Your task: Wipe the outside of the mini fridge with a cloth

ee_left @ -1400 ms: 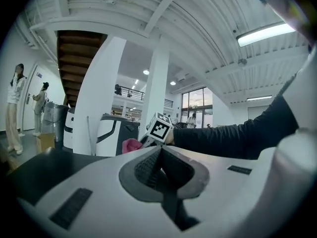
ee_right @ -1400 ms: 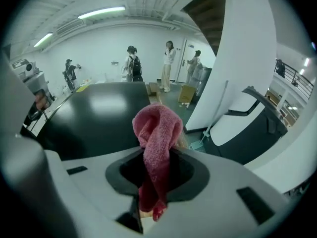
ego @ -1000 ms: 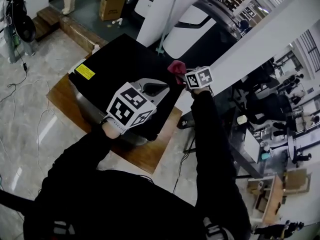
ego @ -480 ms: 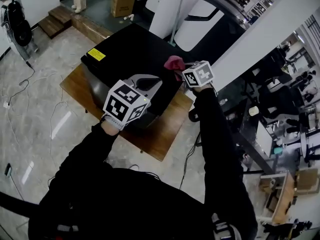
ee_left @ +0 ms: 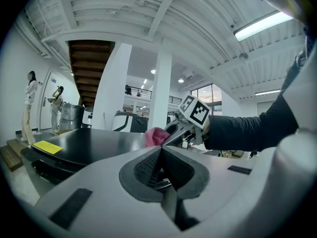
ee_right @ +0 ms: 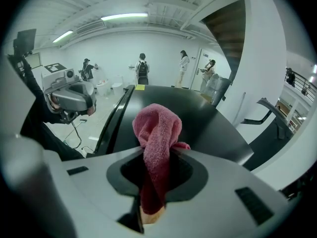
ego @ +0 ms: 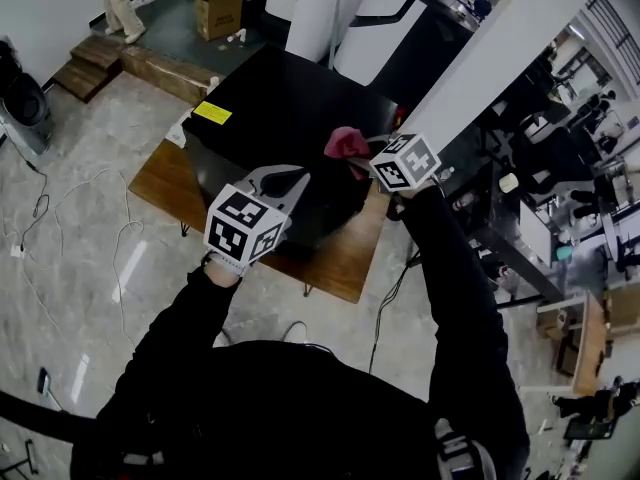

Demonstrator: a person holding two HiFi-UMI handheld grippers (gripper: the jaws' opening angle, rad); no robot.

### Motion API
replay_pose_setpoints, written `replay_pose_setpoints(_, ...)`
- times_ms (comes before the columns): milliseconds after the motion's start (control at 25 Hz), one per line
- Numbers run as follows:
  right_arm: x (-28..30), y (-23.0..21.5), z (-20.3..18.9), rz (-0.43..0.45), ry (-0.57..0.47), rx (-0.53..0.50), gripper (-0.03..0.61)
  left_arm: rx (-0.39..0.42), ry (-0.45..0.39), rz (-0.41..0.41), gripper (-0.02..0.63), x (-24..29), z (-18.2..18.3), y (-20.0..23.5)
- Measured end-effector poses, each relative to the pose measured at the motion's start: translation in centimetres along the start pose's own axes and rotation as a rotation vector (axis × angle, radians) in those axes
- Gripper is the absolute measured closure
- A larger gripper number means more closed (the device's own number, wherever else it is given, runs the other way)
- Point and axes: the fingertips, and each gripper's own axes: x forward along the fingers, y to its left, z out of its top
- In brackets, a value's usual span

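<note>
The black mini fridge (ego: 285, 118) stands on a low wooden platform (ego: 345, 263); a yellow label (ego: 213, 113) marks its top. My right gripper (ego: 362, 155) hovers at the fridge's near right corner, shut on a pink cloth (ego: 345, 142). In the right gripper view the cloth (ee_right: 157, 130) bunches up out of the closed jaws (ee_right: 156, 155) above the fridge top (ee_right: 198, 118). My left gripper (ego: 297, 178) is held over the fridge's near edge, shut and empty. The left gripper view has its jaws (ee_left: 161, 148) pressed together, with the cloth (ee_left: 155, 137) just beyond.
A cardboard box (ego: 220, 10) and wooden steps (ego: 95, 53) sit beyond the fridge. Cables (ego: 70, 208) trail over the floor on the left. A white pillar (ego: 500, 43) and desks (ego: 525, 233) crowd the right. People stand far off (ee_right: 142, 68).
The head view has shifted, so the fridge sits a little further away and to the right. Both grippers keep their places over the fridge's near edge, the cloth still held.
</note>
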Motion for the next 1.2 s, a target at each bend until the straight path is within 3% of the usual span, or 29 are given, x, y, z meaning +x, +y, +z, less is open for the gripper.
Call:
replay_pose_setpoints(200,0.8,4.7,1.3,0.013,0.037,0.025,0.497,-0.037,0.012,-0.059,0.607,-4.0,-2.5,3.3)
replay_pose_setpoints(400,0.9,8.8,2.9,0.067,0.103,0.021,0.495,-0.028,-0.002,-0.102,0.607,-7.5,-2.6,5.5)
replay_pose_setpoints(600,0.4,10.8,9.0,0.052,0.041,0.006,0.494,-0.024,-0.023,-0.088,0.607,-10.1,-1.8,8.8)
replay_pose_setpoints(680,0.3,10.3,11.5,0.043,0.018,-0.006,0.491,-0.021,-0.040,-0.076,0.607,-10.6,-0.9,10.1)
replay_pose_setpoints(800,1.3,8.2,13.1,-0.004,0.083,-0.042,0.482,-0.016,-0.072,-0.058,0.607,-10.9,0.3,11.7)
replay_pose_setpoints(920,2.3,6.1,13.0,0.037,0.151,-0.011,0.483,-0.011,-0.098,-0.036,0.607,-10.2,1.4,13.8)
replay_pose_setpoints(1200,-0.1,2.0,12.3,0.069,0.091,0.028,0.483,0.028,-0.097,-0.030,0.607,-6.7,3.1,15.8)
